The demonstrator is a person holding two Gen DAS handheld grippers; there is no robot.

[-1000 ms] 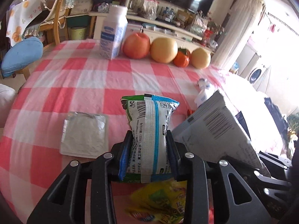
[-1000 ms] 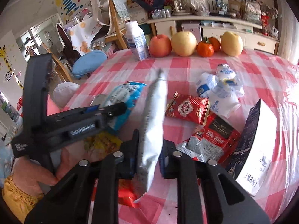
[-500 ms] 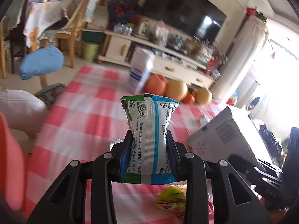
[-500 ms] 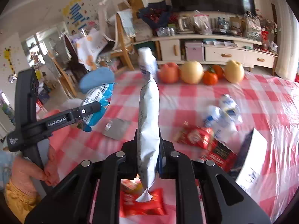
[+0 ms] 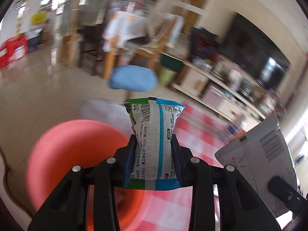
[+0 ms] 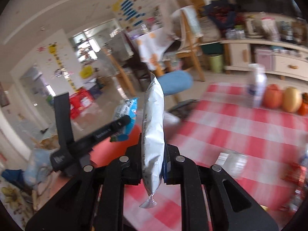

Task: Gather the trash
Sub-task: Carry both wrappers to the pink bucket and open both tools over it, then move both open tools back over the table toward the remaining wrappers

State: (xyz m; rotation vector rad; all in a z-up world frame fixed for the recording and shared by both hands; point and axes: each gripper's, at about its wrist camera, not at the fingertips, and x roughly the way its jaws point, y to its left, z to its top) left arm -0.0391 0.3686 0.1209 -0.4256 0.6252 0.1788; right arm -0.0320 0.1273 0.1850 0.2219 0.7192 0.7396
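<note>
My left gripper (image 5: 153, 140) is shut on a green, white and blue wipes packet (image 5: 154, 134), held upright above a round pink bin (image 5: 73, 154) that stands off the table's left edge. My right gripper (image 6: 153, 148) is shut on a flat silver pouch (image 6: 153, 127), seen edge-on and standing up between the pads. In the right wrist view the left gripper (image 6: 125, 120) with its blue packet (image 6: 126, 111) hangs to the left, over the pink bin (image 6: 115, 148). The silver pouch (image 5: 265, 157) also shows at the right of the left wrist view.
A red-and-white checked table (image 6: 240, 127) carries a milk carton (image 6: 257, 85), fruit (image 6: 291, 100) and blurred wrappers (image 6: 232, 159). A blue cushion on a wooden chair (image 5: 132, 79) and a green bin (image 5: 167, 75) stand beyond. A person's hand (image 6: 40, 165) holds the left gripper's handle.
Both grippers have swung left and upward, away from the table's middle toward its left edge, each keeping its packet. The pink bin has come into view under the left gripper.
</note>
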